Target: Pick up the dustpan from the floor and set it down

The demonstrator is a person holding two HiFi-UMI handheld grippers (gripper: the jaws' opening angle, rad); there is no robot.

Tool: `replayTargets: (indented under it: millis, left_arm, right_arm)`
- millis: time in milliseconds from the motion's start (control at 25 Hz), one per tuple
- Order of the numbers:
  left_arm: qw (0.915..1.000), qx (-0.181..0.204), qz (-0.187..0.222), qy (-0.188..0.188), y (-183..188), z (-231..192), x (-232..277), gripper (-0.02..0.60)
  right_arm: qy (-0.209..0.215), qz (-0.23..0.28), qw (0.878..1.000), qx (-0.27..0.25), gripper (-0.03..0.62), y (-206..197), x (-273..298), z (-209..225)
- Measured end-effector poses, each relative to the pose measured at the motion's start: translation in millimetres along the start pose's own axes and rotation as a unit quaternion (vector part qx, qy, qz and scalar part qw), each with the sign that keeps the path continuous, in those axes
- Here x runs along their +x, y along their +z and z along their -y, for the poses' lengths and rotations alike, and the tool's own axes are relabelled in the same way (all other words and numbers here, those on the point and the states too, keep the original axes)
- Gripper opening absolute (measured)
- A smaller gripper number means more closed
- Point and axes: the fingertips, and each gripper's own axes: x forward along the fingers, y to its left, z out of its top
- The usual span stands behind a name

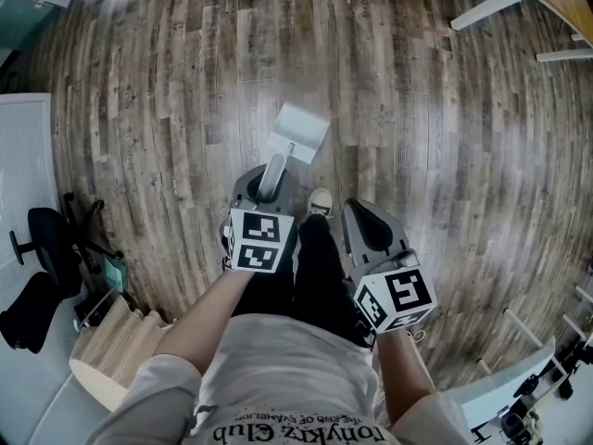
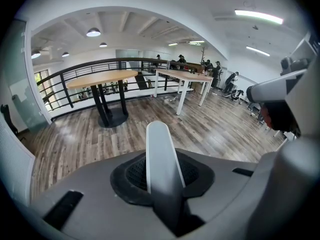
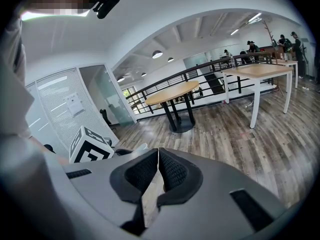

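The dustpan (image 1: 298,133) is clamped at its handle by the left gripper (image 2: 162,178), apparently lifted off the floor (image 1: 445,156). The right gripper (image 3: 158,170), beside the dustpan, is closed on nothing. A level lowering is called for next.

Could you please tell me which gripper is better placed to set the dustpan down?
Left. The left gripper already has its jaws closed on the dustpan by its handle. The right gripper has its jaws shut on nothing.

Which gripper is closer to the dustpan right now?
Left. The left gripper is shut on the handle of the dustpan; the right gripper is shut and empty, off to the handle's right, not touching it.
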Motion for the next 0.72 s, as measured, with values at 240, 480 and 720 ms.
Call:
replayTargets:
  millis: [240,480,720]
  left_arm:
    - [1.0,0.007,0.003,-0.004,3,2,-11,0.1]
    - [0.9998,0.014,0.009,-0.01,12,4,-31,0.1]
    - [0.9997,0.016,0.015,-0.009,22,7,-62,0.1]
  right_arm:
    - [0.0,-0.002,1.0,-0.007,0.026,3,-4,0]
    - [0.002,-0.004,1.0,-0.012,0.026,5,-10,-1]
    - [0.002,-0.005,1.0,-0.016,0.026,8,-21,-8]
